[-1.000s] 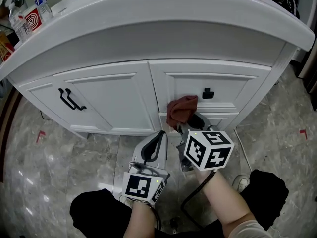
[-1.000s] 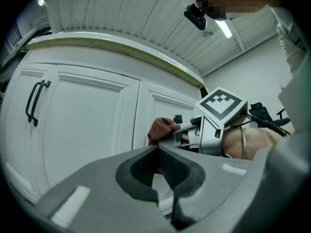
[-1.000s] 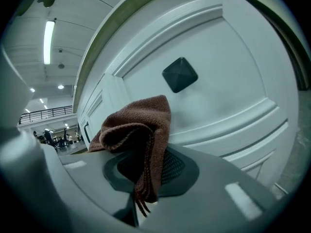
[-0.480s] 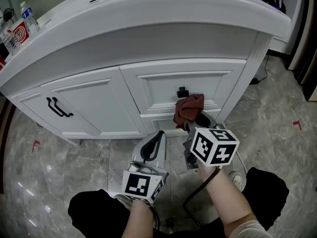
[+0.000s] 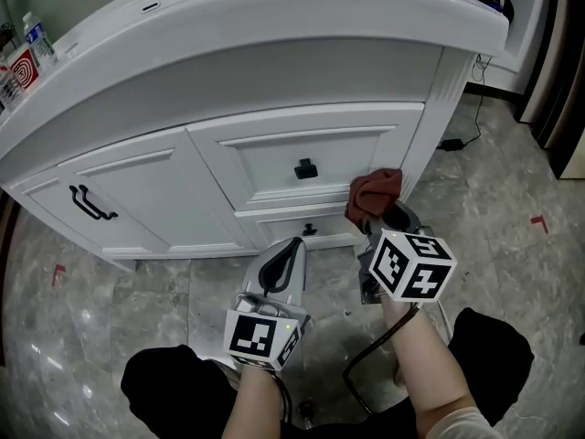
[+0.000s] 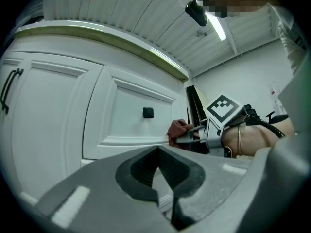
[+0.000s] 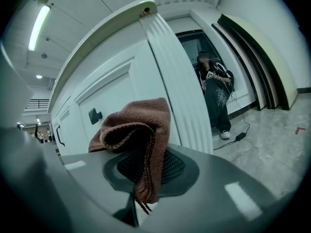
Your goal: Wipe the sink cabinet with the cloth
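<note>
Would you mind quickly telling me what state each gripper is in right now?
Left gripper: closed, holding nothing.
Right gripper: closed on the brown cloth.

My cloth (image 7: 138, 130) was a coarse, rust-brown knit. The sink cabinet (image 5: 274, 158) was smooth white paint, faintly satin — its knob (image 5: 305, 168) matt black. Below the cabinet the floor (image 5: 512, 181) was glossy marbled stone; my right gripper (image 7: 146, 171) was matt grey plastic.

We are sliding the right gripper's (image 5: 373, 219) cloth (image 5: 377, 188) rightward across the drawer (image 5: 265, 158), past its knob (image 5: 305, 168), to the corner post (image 5: 430, 126).
</note>
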`<state>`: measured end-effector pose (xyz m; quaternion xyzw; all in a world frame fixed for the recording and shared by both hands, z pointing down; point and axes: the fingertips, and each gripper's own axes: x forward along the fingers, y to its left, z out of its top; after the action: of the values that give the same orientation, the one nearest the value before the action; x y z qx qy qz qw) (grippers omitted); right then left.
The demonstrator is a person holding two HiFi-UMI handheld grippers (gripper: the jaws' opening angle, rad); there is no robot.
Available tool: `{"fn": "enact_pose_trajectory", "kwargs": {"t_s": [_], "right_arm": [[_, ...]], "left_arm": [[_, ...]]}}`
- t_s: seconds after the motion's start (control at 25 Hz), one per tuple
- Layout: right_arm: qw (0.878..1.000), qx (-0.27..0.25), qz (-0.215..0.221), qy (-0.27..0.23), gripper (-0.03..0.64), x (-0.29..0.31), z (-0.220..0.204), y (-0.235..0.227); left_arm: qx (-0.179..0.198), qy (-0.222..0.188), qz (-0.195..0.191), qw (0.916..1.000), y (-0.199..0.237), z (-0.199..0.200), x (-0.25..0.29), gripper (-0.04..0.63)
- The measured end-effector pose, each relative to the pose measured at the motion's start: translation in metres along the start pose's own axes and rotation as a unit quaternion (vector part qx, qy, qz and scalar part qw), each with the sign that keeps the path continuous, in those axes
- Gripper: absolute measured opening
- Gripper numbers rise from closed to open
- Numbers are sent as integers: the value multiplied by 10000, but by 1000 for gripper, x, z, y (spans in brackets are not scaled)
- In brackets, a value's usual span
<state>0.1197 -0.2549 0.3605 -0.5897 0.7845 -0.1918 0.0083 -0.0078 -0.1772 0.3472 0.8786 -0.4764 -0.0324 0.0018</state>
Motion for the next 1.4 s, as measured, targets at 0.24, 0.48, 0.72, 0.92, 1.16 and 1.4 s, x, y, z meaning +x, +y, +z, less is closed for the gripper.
{"fn": "enact_pose_trajectory", "kwargs": {"t_s": [0.24, 0.48, 0.72, 0.92, 1.16, 1.4], "right_arm": [[9990, -75, -441, -22, 78, -12, 0, -28], [9999, -157, -30, -23, 78, -3, -21, 6], [9942, -465, 885, 390, 78, 29, -69, 98], [9866, -570, 1356, 709, 78, 51, -106, 151], [9793, -568, 1628, 1064, 78, 76, -140, 181], [9783, -527, 1727, 1015, 80, 85, -147, 182]], "left_arm": [[-59, 101, 45, 9999, 1, -10, 0, 0], [-69, 237, 264, 9993, 23, -32, -13, 0], [33, 361, 770, 9964, 67, -40, -39, 0], [-299, 226, 1170, 9924, 104, -42, -62, 0], [-315, 295, 1298, 9906, 121, -51, -73, 0], [-277, 361, 1287, 9906, 125, -57, -70, 0]]}}
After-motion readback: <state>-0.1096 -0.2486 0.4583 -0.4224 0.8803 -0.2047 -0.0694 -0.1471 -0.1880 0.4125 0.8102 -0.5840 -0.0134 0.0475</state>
